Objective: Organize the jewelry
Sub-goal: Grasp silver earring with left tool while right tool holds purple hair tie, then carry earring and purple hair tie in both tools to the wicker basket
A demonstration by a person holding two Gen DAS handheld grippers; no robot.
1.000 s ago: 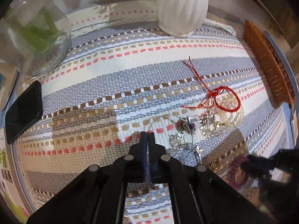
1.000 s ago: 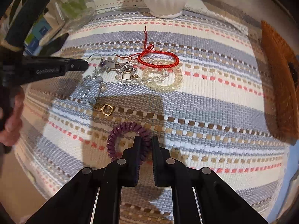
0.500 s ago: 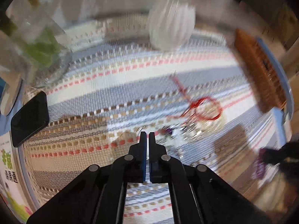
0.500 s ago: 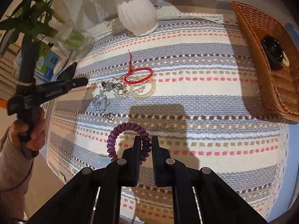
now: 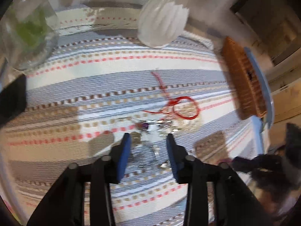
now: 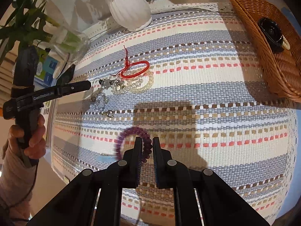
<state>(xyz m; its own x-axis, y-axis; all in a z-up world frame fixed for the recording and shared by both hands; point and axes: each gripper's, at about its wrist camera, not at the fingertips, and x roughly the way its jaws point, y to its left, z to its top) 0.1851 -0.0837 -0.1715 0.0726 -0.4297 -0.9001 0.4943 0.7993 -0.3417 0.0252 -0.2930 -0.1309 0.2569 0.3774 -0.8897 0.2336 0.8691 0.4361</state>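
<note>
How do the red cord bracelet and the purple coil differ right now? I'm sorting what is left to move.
The red cord bracelet lies on the cloth, overlapping a pale bead bracelet; the purple coil is held up in the right gripper. The red one is a thin cord with loose tails; the purple one is a thick ridged spiral. Both are closed loops, outside the basket.

Left wrist view is all motion blur, so the silver jewelry pile (image 5: 150, 131) is mush; glass vase (image 5: 28, 28) gets cropped.
</note>
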